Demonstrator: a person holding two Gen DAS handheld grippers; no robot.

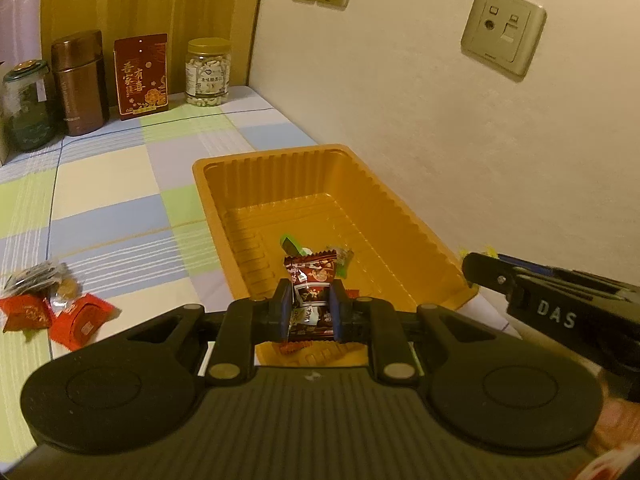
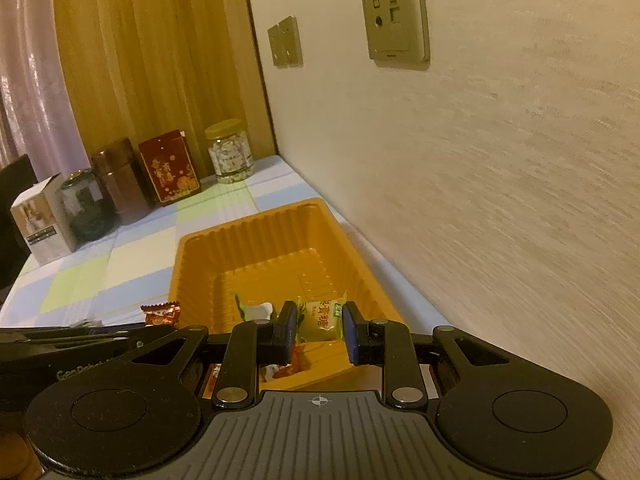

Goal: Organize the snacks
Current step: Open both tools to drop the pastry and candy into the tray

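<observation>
— Left gripper?
— Clamped on a dark red candy, held over the near end of the orange tray; probably kept there for dropping in with the sweets already on the tray floor.
— Right gripper?
— Beside it, over the near right corner of the tray; jaws parted, a pale green candy between them; gripped or merely lying behind, cannot tell.
— Anything left outside?
— A small heap of red packets near the tablecloth's near left edge, well apart from the tray; likely next for collecting.
— And the far edge?
— Jars, a brown flask and a red box lined against the back; apparently not part of the sorting.
</observation>
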